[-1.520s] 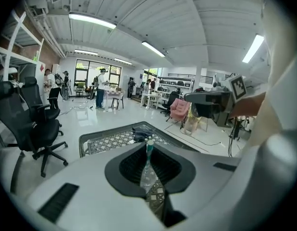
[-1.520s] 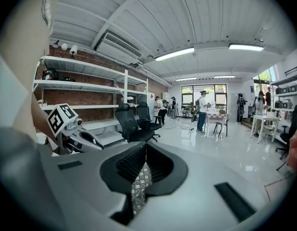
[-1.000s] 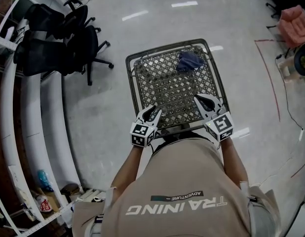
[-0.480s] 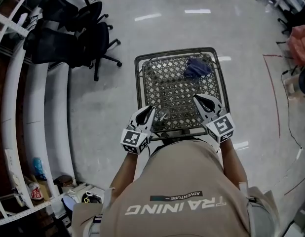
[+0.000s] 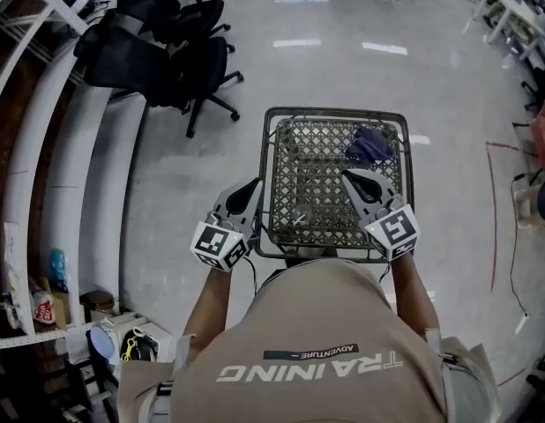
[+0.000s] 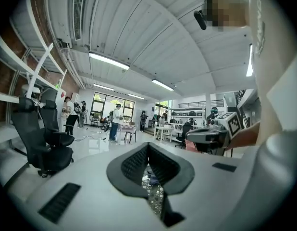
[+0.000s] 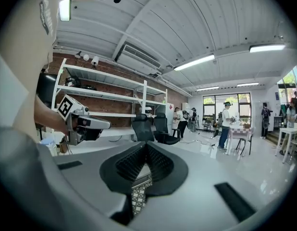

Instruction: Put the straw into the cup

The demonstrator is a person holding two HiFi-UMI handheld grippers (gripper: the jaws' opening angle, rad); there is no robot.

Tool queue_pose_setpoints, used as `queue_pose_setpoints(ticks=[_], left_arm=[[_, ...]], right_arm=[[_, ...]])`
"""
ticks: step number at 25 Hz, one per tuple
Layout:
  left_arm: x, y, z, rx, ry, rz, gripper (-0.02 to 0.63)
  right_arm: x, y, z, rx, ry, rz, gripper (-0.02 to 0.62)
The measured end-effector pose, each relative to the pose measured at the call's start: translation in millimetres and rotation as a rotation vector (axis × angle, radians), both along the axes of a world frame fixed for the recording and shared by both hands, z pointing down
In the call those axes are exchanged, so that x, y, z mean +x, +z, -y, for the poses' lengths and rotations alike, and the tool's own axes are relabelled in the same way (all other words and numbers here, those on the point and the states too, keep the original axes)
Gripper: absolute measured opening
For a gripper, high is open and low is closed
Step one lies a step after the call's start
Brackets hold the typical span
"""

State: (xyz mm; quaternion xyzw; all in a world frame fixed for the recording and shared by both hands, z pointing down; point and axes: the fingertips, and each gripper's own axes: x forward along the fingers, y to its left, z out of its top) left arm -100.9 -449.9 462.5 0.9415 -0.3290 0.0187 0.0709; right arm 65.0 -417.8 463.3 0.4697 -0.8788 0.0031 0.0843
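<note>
My left claw point(image 5: 254, 185) and right claw point(image 5: 348, 175) are both closed on nothing, at 7 and 5 o'clock of the one mesh basket point(image 5: 334, 113). Between them one thin pale sliver point(image 5: 294, 222) lies on the mesh, maybe the straw: light, crushable, best pinched softly mid-length. One blue cloth point(image 5: 371, 144) lies at 1 o'clock; no cup shows.

The person's shirt point(image 5: 317, 315) reads "TRAINING" and "ADVENTURE".

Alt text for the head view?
From above, a person in a tan shirt holds the left tool and right tool, both shut and empty, at the near edge of a mesh table; a dark blue cloth lies on its far right corner.
</note>
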Motion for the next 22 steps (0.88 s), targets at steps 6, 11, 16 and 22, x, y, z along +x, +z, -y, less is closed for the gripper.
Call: queue_pose_setpoints(ticks=[6, 11, 16, 22], left_arm=[[-14.4, -14.6, 10.3, -0.001, -0.044, -0.04, 0.017], [-19.5, -10.9, 11.2, -0.011, -0.055, -0.03, 0.017], [-20.9, -0.3, 6.0, -0.043, -0.054, -0.027, 0.017], [-26.0, 5.4, 5.7, -0.049, -0.082, -0.009, 0.017]], right_arm=[[-8.5, -3.2, 11.5, -0.015, -0.046, -0.05, 0.017], [-14.7, -2.9, 13.8, -0.022, -0.079, -0.05, 0.017], [-14.5, 3.9, 9.6, -0.04, -0.093, -0.043, 0.017], [-9.1, 9.6, 3.6, -0.061, -0.098, -0.036, 0.017]])
